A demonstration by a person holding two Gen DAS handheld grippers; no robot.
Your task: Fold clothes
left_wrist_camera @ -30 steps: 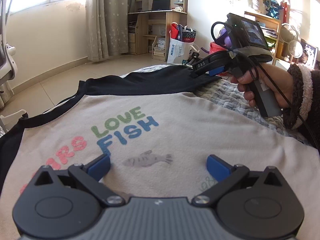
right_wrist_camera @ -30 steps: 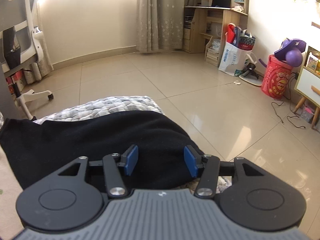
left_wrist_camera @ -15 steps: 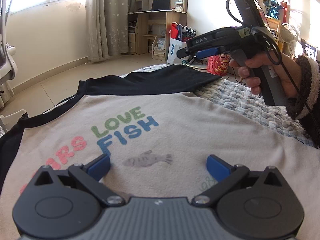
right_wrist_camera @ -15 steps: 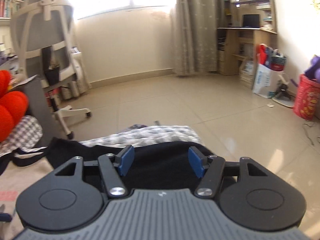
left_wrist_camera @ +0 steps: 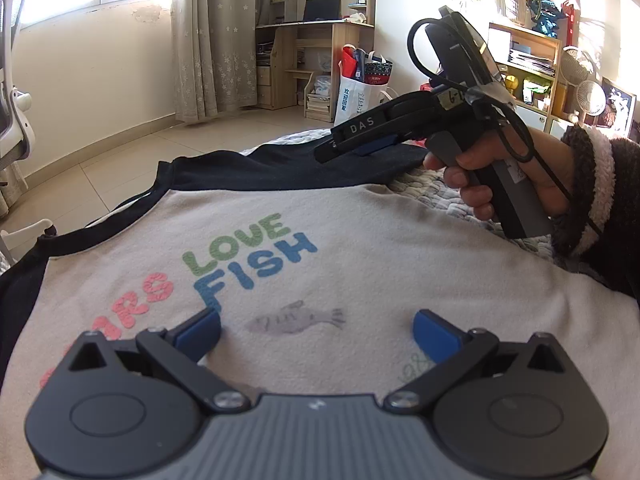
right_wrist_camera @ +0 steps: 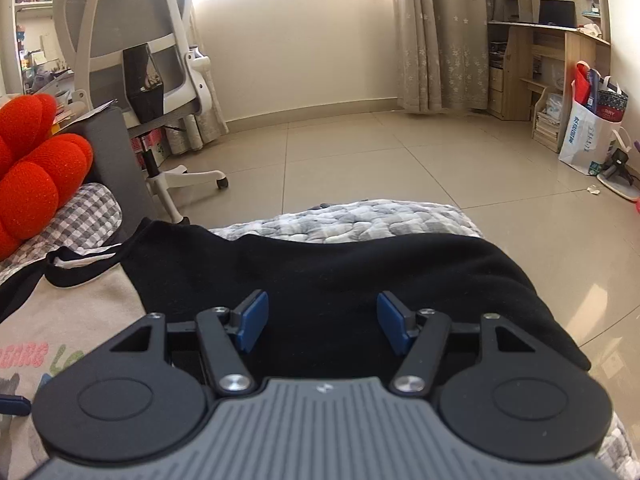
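The left tool is hanging low over the chest of the sweatshirt, tilted downward, its blue fingers standing wide apart with nothing between them. Under the gap a small grey fish print is lying on the beige cloth, and the coloured lettering is running up and to the right just beyond the left finger. The sweatshirt is lying spread flat, front up, on a grey quilted bed cover.

Farther off and to the right, a hand in a fleecy dark sleeve with a pale cuff is gripping the pistol handle of the right tool. That tool is angling down and toward the left of the left wrist view, its tips hovering above the black sleeve of the sweatshirt.

From the right wrist view, the right tool's fingers are standing apart, clamped on nothing, with the black sleeve lying below and beyond them across the bed cover's edge. Whether the tips are touching the cloth I cannot tell.

Beyond lie the tiled floor, a white office chair and a curtain.
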